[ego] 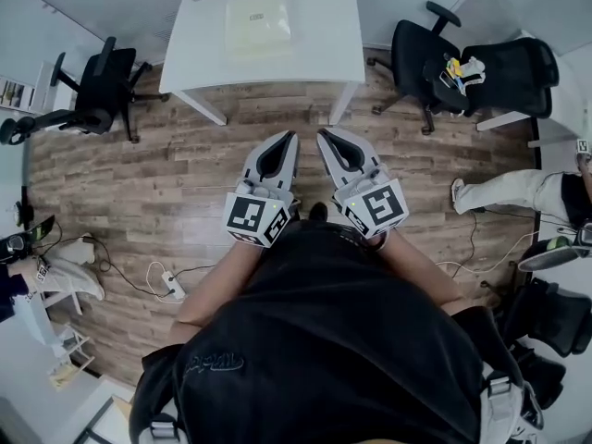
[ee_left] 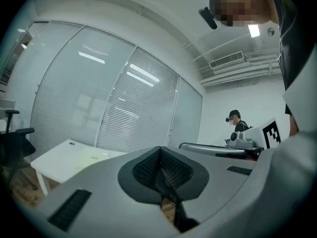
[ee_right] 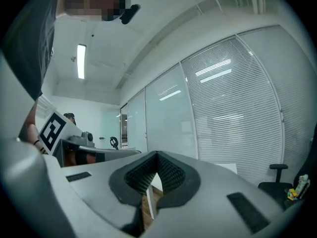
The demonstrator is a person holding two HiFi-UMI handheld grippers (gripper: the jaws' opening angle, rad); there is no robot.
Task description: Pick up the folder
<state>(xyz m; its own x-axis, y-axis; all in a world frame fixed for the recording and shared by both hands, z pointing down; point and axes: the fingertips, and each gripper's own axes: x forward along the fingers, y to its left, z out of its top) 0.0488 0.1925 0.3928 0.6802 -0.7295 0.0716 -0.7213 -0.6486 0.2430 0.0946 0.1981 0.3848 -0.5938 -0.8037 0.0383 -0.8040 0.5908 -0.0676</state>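
We count one white surface [ego: 310, 58] at the top centre, one pale folder [ego: 261, 17] on it, and two grippers: left gripper [ego: 290, 138], right gripper [ego: 324, 135]. There are three black office chairs: one chair [ego: 100, 89] upper left, two upper right.

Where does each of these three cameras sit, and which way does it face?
Head view: on the person's head, facing steeply down at floor, white table, folder; shows shirt, forearms, left gripper, right gripper.
Left gripper view: on the left gripper, facing level along its shut jaws toward table and blinds; right gripper's cube shows.
Right gripper view: on the right gripper, facing level toward blinds, office chair; left gripper's cube shows.
Shared: head and left gripper views both show the table.
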